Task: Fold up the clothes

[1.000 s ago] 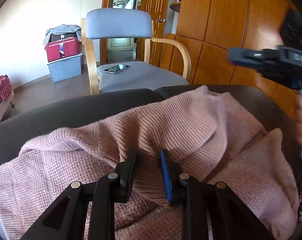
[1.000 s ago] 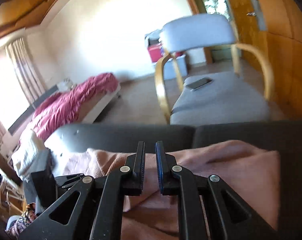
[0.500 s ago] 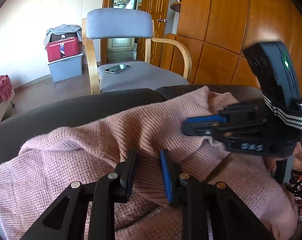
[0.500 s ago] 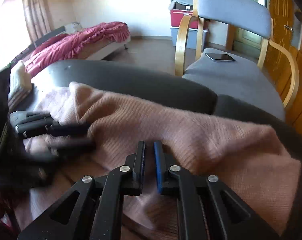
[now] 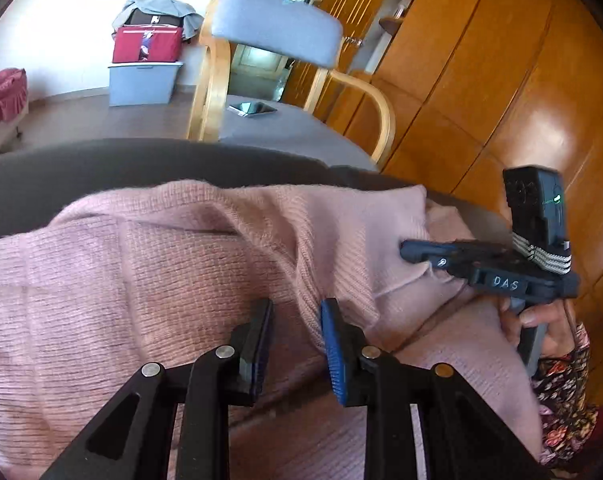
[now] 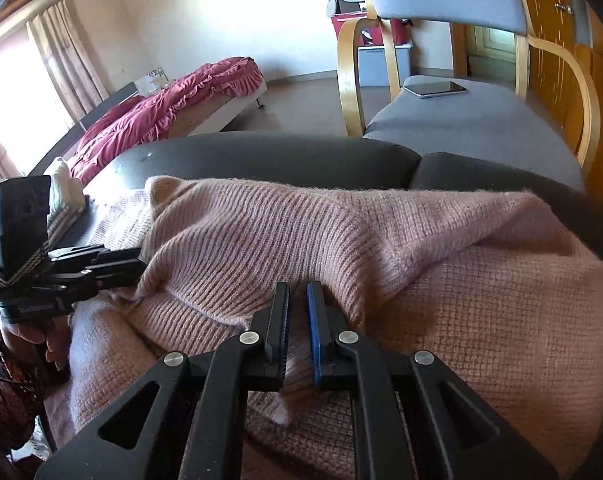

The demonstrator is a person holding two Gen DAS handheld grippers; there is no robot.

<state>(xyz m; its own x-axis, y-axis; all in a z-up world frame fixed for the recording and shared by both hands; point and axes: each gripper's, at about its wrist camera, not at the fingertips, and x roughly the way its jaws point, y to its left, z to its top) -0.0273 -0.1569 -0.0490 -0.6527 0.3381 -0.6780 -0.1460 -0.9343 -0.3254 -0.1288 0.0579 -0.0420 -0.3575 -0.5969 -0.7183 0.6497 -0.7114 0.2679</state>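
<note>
A pink knitted sweater (image 5: 149,280) is shown lying on a dark sofa seat (image 5: 101,168), its far edge close to the seat's front rim; beyond that rim a grey armchair (image 6: 473,120) with a phone (image 6: 435,89) on its cushion is seen. The left gripper (image 5: 295,344) is held over the sweater's near side with a raised ridge of knit between its parted jaws; whether the pads press on that ridge cannot be told. The right gripper (image 6: 297,328) is set at a folded-over flap of the sweater, its jaws brought almost together; a thin edge of knit appears to be pinched between them, though this is judged rather than plainly seen.

Risk, as judged from this arrangement: if only a thin layer is held on the right, the flap may slip free once it is pulled, and the fold would fall crooked. If the ridge is gripped loosely on the left, the two layers may be dragged unevenly and bunched toward the seat's rim.

Compared with the frame a second before, the right gripper has been brought down from above the sweater onto it, and the left view has been rolled, the armchair now appearing tilted.
</note>
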